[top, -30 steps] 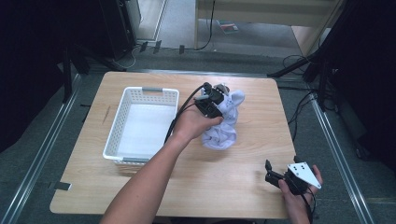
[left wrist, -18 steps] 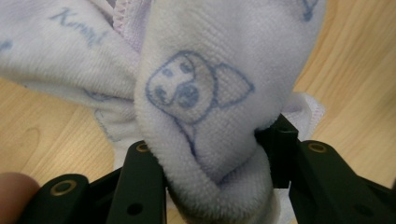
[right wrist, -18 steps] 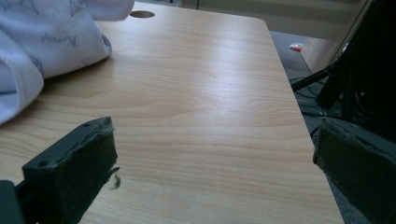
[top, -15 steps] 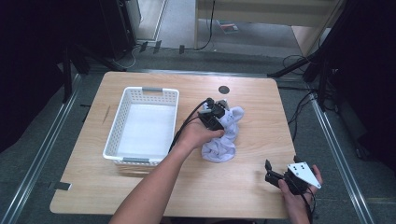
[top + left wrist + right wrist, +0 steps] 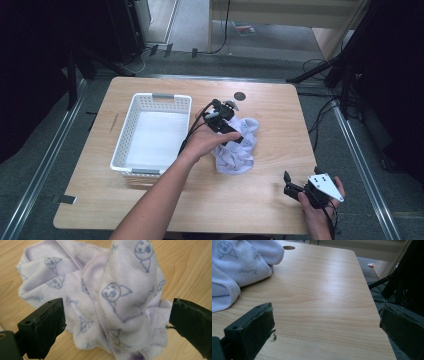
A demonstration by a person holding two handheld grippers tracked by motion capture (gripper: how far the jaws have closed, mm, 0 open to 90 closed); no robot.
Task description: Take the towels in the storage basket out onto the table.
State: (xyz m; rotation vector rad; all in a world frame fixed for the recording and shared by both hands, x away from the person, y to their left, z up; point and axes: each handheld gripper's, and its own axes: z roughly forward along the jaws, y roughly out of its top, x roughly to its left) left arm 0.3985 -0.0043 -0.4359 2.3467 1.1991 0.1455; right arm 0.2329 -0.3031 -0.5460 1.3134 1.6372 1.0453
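Table — light wood, rounded corners, with a small dark round hole near its far edge.

Basket — white plastic, slotted walls, standing on the left half of the table; I see nothing inside it.

Cloth — pale lilac towel printed with little cartoon faces, lying crumpled in a heap on the bare wood near the middle of the table, just right of the basket and apart from it. In the left gripper view the cloth rises in a fold between my two jaws.

Left gripper — I hold it over the cloth, jaws spread wide to either side of the heap and gripping nothing; whether the pads touch the fabric I cannot tell.

Right gripper — low at the near right corner of the table, well apart from the cloth, grey plate on top. Its jaws stand wide apart with only bare wood between them; a corner of the cloth lies farther off at upper left.
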